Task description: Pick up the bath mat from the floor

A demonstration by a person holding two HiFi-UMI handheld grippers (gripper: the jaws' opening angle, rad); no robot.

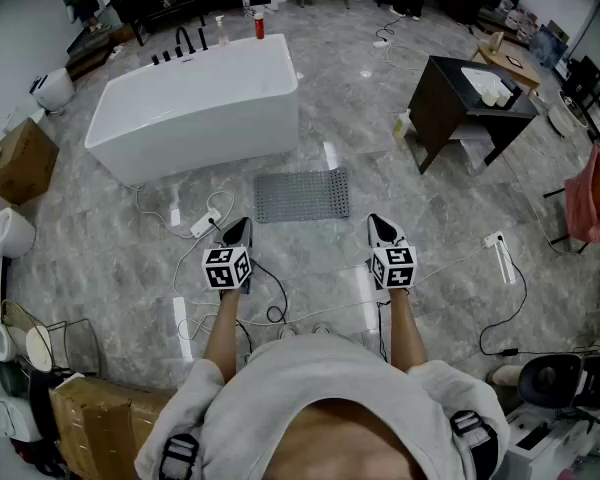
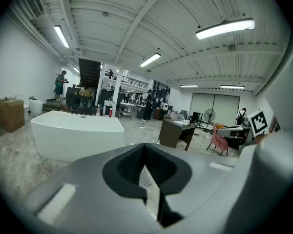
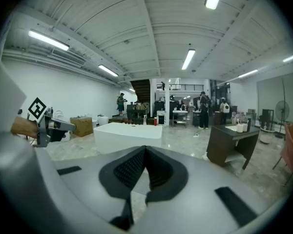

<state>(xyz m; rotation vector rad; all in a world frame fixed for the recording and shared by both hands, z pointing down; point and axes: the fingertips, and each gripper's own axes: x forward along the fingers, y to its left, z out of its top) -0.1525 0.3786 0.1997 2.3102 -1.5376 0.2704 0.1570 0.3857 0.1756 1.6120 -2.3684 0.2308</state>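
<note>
Grey bath mat point(image 1: 302, 196) lies flat on the floor beside the white bathtub point(image 1: 195, 108), while farther from the bathtub the left tongs point(image 1: 238, 231) and right tongs point(image 1: 380, 227) hover, both closed on nothing.

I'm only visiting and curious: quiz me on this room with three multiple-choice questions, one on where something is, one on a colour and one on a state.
1. Where is the bath mat relative to the bathtub?
A. Inside it
B. Flat on the floor beside it, ahead of both grippers
C. Draped over its rim

2. What colour is the bath mat?
A. White
B. Red
C. Grey

3. How do the left gripper and the right gripper stand?
A. Both shut, holding nothing
B. Both wide open
C. One shut on the mat

Answers:
1 B: the head view shows the mat lying flat between the tub and the grippers.
2 C: it is a grey, dotted rectangle.
3 A: each gripper view shows its jaws together with nothing between them.
</note>
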